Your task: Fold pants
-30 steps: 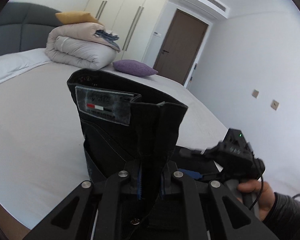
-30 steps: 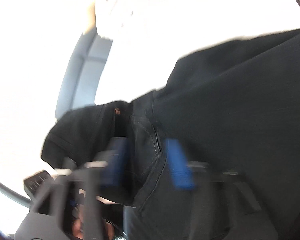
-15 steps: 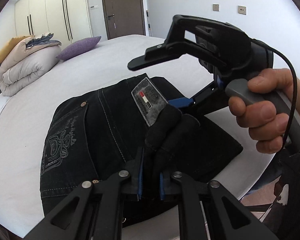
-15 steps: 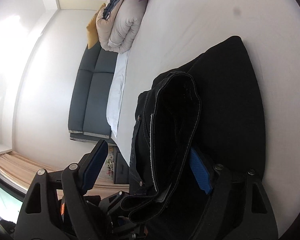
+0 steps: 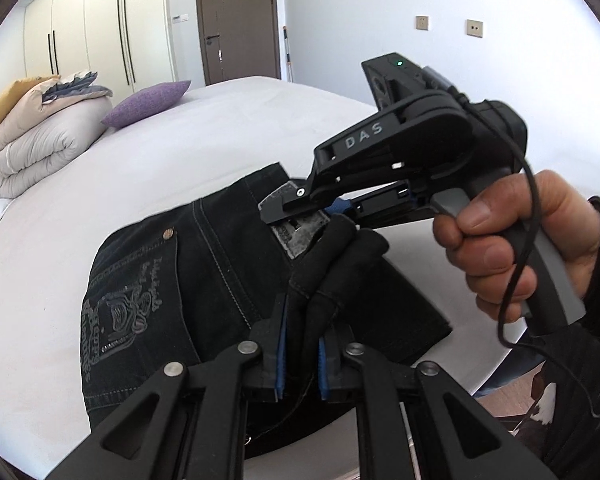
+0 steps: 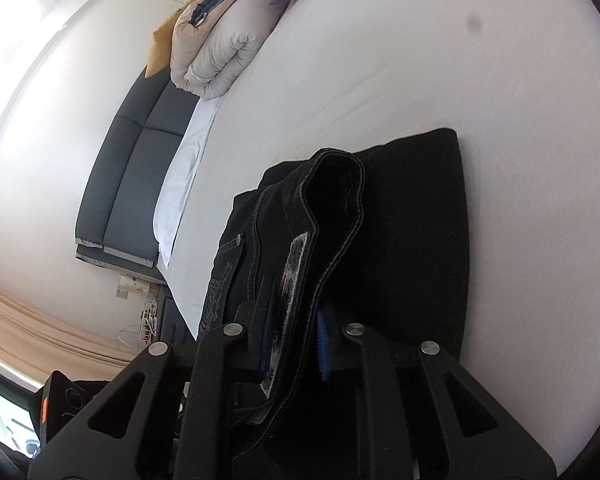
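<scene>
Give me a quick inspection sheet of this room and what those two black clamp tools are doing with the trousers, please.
Surface: white bed, pants lying at its near corner.
Job's things: black pants, folded, back pocket and waistband label facing up.
Clutter: rolled duvet, purple pillow, yellow cushion at the far end.
Grippers: left gripper shut on a pinched ridge of waistband; right gripper shut on the waistband at the label, held by a hand.
Cables: black cable looping from the right gripper across the hand.
Surroundings: wardrobe, brown door, dark headboard.
</scene>
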The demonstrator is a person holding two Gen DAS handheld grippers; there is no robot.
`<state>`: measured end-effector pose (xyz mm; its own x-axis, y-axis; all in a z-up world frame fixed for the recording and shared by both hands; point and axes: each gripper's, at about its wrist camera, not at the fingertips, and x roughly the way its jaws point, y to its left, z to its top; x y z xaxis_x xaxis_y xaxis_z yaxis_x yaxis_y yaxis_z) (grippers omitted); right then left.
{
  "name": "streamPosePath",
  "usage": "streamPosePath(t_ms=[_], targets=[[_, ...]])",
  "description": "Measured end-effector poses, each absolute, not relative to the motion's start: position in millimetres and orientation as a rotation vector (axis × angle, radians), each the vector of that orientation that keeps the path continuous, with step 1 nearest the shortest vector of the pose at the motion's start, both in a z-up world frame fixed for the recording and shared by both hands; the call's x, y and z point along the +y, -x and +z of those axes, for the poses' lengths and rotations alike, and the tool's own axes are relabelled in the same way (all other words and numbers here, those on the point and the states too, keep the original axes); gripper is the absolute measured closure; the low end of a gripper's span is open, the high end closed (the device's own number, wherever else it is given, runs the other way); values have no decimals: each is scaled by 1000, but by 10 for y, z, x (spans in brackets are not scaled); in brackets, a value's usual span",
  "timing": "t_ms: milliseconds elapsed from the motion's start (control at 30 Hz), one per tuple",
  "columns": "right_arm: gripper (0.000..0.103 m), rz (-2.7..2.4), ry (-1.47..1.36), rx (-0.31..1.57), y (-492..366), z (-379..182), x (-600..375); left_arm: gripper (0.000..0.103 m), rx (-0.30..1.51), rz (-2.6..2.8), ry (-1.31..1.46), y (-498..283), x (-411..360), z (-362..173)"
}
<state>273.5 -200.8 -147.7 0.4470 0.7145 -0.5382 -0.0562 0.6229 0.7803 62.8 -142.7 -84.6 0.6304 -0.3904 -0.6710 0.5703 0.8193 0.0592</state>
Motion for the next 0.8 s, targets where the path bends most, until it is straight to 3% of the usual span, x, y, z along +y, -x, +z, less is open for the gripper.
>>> streamPosePath(t_ms=[700, 800], targets=[[87, 500, -819, 932, -2444, -1816, -2586, 91, 755, -645, -307, -547, -1698, -1065], [86, 499, -800, 937, -2426, -1803, -2579, 75, 764, -660, -298, -437, -1694, -1137]])
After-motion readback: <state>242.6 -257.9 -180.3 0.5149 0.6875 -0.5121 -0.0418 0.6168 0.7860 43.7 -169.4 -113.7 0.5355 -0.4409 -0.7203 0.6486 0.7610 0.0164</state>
